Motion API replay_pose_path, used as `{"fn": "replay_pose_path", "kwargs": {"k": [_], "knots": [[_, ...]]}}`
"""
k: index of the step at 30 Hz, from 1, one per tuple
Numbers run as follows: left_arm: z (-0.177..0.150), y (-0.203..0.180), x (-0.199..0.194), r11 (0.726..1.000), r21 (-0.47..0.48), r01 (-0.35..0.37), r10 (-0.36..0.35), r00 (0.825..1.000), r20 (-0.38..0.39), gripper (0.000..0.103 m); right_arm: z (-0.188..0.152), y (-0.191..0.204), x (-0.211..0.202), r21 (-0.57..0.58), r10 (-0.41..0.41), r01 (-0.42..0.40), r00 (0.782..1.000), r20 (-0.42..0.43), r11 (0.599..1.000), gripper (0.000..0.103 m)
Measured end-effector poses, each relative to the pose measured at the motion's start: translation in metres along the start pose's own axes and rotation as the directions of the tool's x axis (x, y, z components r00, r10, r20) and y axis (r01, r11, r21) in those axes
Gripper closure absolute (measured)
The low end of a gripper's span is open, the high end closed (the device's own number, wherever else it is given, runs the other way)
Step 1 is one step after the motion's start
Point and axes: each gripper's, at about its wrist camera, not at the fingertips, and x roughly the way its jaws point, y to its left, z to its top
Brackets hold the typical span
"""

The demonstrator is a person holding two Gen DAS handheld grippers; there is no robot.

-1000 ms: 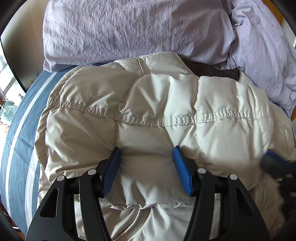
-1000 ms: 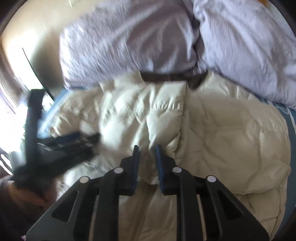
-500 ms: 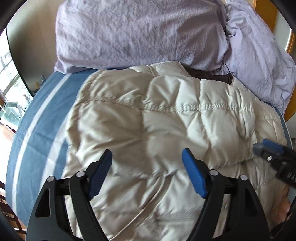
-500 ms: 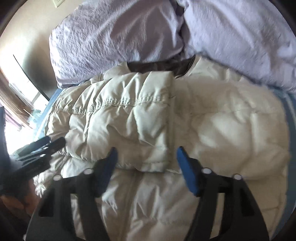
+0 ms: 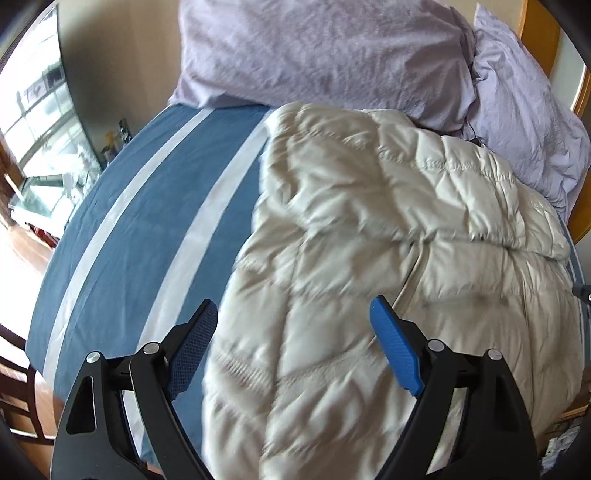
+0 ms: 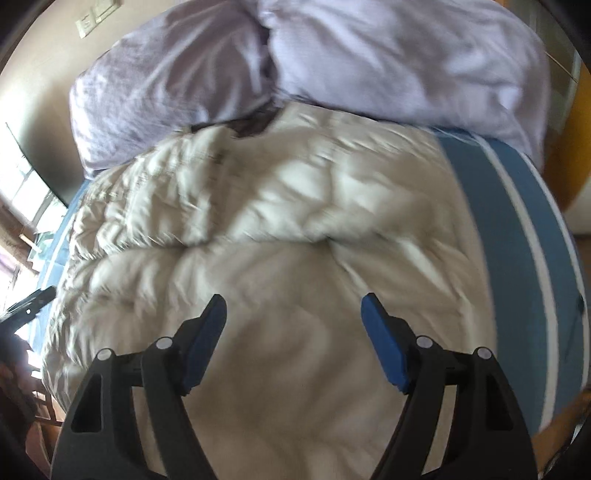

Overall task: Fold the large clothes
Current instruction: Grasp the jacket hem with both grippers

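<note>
A cream quilted puffer jacket (image 5: 388, 240) lies on the bed with both sleeves folded in over its front; it also shows in the right wrist view (image 6: 288, 229). Its dark collar lining (image 6: 255, 123) points toward the pillows. My left gripper (image 5: 293, 321) is open and empty above the jacket's lower left edge. My right gripper (image 6: 293, 314) is open and empty above the jacket's lower middle. The left gripper's tip (image 6: 33, 299) shows at the left edge of the right wrist view.
The bed has a blue sheet with white stripes (image 5: 147, 206), bare to the left of the jacket. Two lilac pillows (image 5: 325, 51) (image 6: 406, 55) lie against the headboard side. A wooden bed frame (image 5: 535, 33) is at the right. A window (image 5: 33, 122) and floor lie left.
My right gripper opened and let go of the jacket's sleeve fold. Both grippers drew back and up from the jacket; the left view swung left, showing more sheet.
</note>
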Motion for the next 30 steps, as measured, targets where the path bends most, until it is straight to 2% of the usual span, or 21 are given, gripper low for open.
{"fn": "replay_pose_path", "kwargs": {"k": [5, 10, 21, 30], "knots": [[-0.025, 0.03, -0.011, 0.999, -0.034, 0.028, -0.029, 0.999, -0.021, 0.018, -0.044, -0.057, -0.023, 0.085, -0.056, 0.058, 0.998, -0.018, 0.995, 0.027], [-0.044, 0.045, -0.013, 0.997, -0.048, 0.065, -0.068, 0.996, -0.061, 0.019, -0.08, -0.099, -0.036, 0.157, -0.068, 0.076, 0.996, -0.055, 0.985, 0.027], [-0.067, 0.05, -0.008, 0.986, -0.104, 0.128, -0.139, 0.983, -0.115, 0.029, -0.122, -0.13, -0.037, 0.232, -0.011, 0.037, 0.994, -0.113, 0.972, 0.029], [-0.078, 0.04, -0.008, 0.979, -0.128, 0.161, -0.176, 0.977, -0.117, 0.037, -0.128, -0.12, -0.029, 0.242, 0.065, -0.033, 0.99, -0.125, 0.97, 0.058]]}}
